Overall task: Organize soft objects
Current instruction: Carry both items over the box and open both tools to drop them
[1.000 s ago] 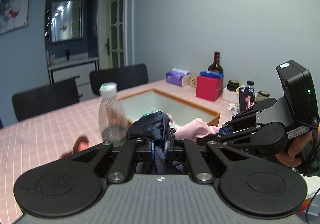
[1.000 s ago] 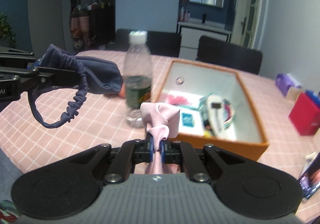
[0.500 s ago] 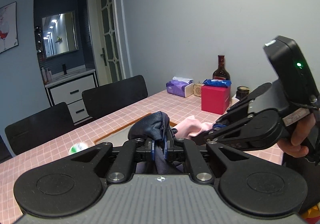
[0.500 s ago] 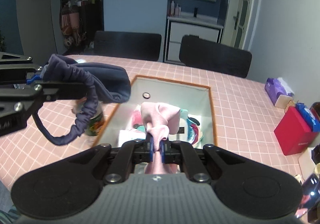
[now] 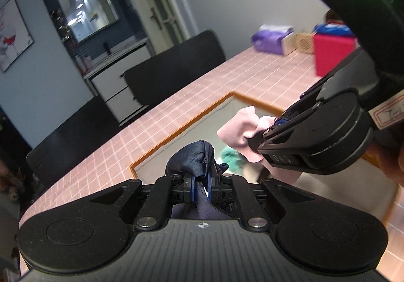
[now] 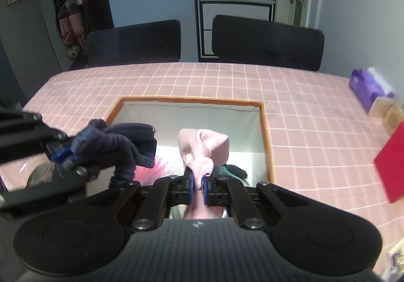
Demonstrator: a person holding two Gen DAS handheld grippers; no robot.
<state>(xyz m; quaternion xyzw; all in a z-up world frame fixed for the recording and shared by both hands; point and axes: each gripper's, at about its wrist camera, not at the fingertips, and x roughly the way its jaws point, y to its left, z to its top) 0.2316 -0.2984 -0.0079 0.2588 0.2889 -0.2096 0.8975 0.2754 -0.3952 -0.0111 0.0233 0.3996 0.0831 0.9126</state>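
Observation:
My left gripper (image 5: 200,185) is shut on a dark navy cloth (image 5: 192,159) and holds it over the open orange-rimmed box (image 5: 181,129). My right gripper (image 6: 198,186) is shut on a pale pink cloth (image 6: 204,147), also above the box (image 6: 265,135). In the right wrist view the left gripper (image 6: 61,156) comes in from the left with the navy cloth (image 6: 118,140) hanging over the box's left part. In the left wrist view the right gripper (image 5: 275,125) holds the pink cloth (image 5: 237,130) close on the right. Green and pink soft items lie inside the box.
The box sits on a pink checked tablecloth (image 6: 176,80). A red box (image 6: 391,163) and a purple tissue pack (image 6: 368,87) stand at the right. Two black chairs (image 6: 267,39) stand behind the table. A bottle (image 6: 40,176) shows dimly under the left gripper.
Both grippers moved forward and tilted down over the box, cloths still held. The bottle has slipped out of the middle of both views.

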